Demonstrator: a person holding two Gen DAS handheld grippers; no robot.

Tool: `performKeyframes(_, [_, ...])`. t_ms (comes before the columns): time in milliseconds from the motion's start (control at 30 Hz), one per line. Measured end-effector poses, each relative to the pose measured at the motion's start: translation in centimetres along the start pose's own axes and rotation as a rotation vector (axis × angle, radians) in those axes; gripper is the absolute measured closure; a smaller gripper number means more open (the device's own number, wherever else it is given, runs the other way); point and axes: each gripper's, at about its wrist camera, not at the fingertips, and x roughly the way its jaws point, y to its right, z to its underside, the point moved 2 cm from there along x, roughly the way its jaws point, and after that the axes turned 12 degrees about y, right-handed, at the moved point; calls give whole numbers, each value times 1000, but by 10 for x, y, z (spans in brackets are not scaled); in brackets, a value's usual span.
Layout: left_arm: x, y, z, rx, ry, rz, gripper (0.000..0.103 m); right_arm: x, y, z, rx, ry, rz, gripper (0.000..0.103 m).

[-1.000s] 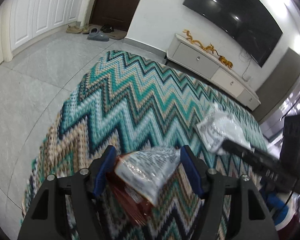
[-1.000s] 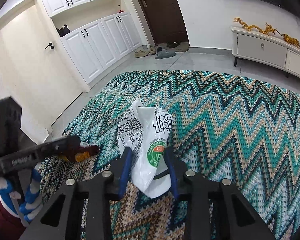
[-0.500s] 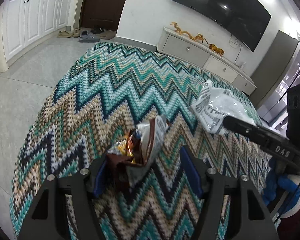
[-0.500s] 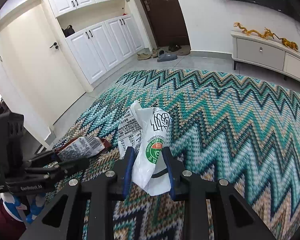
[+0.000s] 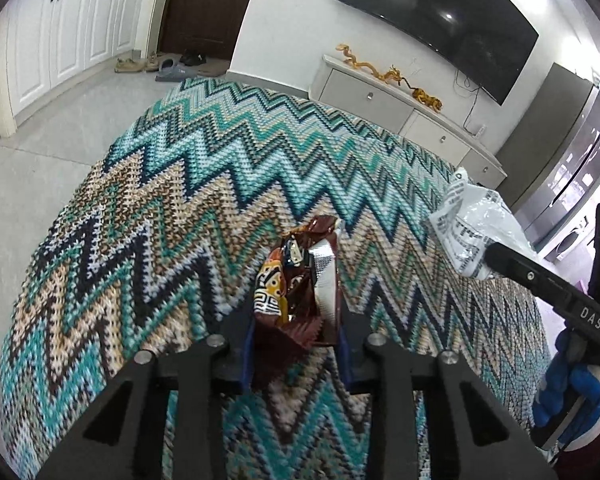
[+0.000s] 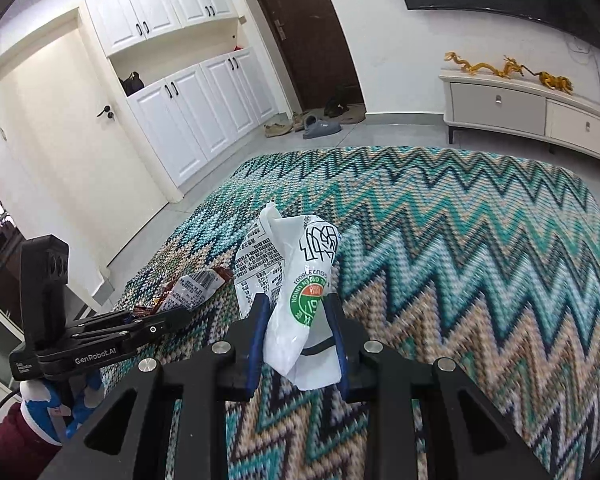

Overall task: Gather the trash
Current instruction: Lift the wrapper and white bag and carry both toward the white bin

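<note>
Both pieces of trash are picked up, so the step in hand looks like carrying them off to wherever the rubbish goes; no bin shows in either view. To do it well, I judge both grips should stay firm and the hands should travel level and unhurried, since thin film slides out of flat pads easily and each piece is caught only near its lower end.

The rug [image 5: 228, 184] is the largest thing: a thick, nubbly weave in zigzag bands of teal, pale blue, tan and navy, with a rounded corner toward the grey tiled floor [image 5: 40, 160]. Nothing else lies on the part of it in view.

The white plastic bag [image 6: 296, 280] is crumpled, glossy film with black print and a green and orange round label; it stands up loosely above the rug's middle. The right gripper [image 6: 298, 340] pinches its lower part between narrow blue-lined jaws, with a creased tail hanging below them.

The brown snack wrapper [image 5: 300, 280] is smaller and stiffer: foil-lined, silver inside, with a zigzag-cut edge and a yellow patterned patch. It is folded upright over the rug's near edge. The left gripper [image 5: 296, 344] has just been closing, and its jaws now press on the wrapper's base from both sides. A crinkled fold like this may spring, so the squeeze should not slacken.
</note>
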Motion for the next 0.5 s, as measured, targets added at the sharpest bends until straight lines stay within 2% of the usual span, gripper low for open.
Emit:
performKeyframes(267, [-30, 42, 3, 96, 85, -42, 75, -41, 14, 7, 33, 43, 24, 77])
performKeyframes(500, [-55, 74, -2, 130, 155, -64, 75, -78, 16, 6, 19, 102, 52, 77])
